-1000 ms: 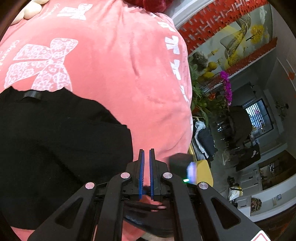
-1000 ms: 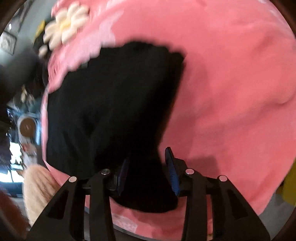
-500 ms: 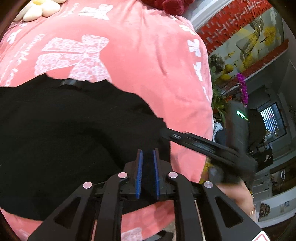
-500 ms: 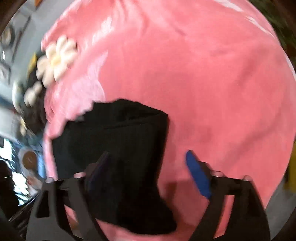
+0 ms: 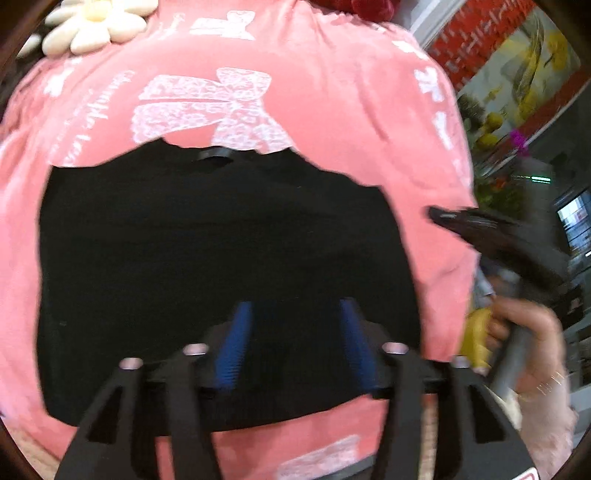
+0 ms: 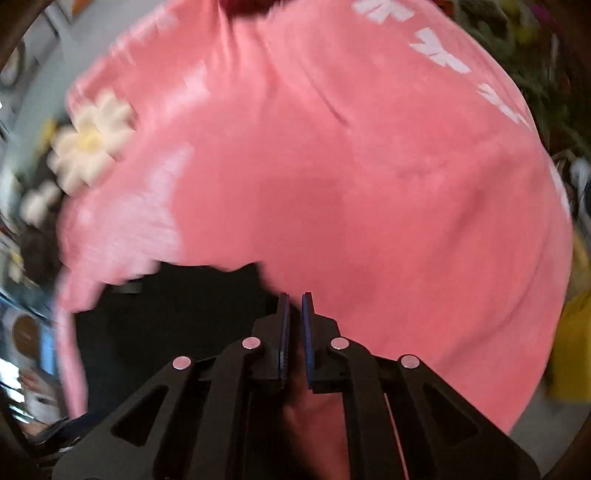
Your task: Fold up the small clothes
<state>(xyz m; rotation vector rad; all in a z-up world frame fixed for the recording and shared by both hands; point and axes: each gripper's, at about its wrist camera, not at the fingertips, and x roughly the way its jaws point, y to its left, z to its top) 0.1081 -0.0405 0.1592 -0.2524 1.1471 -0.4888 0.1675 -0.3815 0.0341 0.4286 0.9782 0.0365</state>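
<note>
A black garment point(image 5: 221, 240) lies folded flat on a pink blanket point(image 5: 351, 129), its collar label point(image 5: 214, 153) at the far edge. My left gripper point(image 5: 295, 332) hovers over the garment's near edge. Its jaws are opening, and the blue pads point(image 5: 236, 343) stand apart with the cloth below them, not pinched. In the right wrist view the garment point(image 6: 166, 325) shows at lower left. My right gripper point(image 6: 294, 306) is shut with nothing between its pads, over the blanket point(image 6: 369, 184) just right of the garment's corner. The left wrist view shows the right gripper point(image 5: 439, 215) raised beside the garment, held by a hand point(image 5: 528, 332).
A white flower-shaped cushion point(image 5: 96, 26) sits at the blanket's far left corner, the same flower cushion point(image 6: 88, 140) showing in the right wrist view. A dark red plush point(image 5: 369, 5) lies at the far edge. The blanket drops off on the right, with plants and room furniture beyond.
The left gripper carried the garment's edge over and opened, letting the cloth lie folded. The right gripper let go of the cloth, spread wide, then shut and lifted off to the right.
</note>
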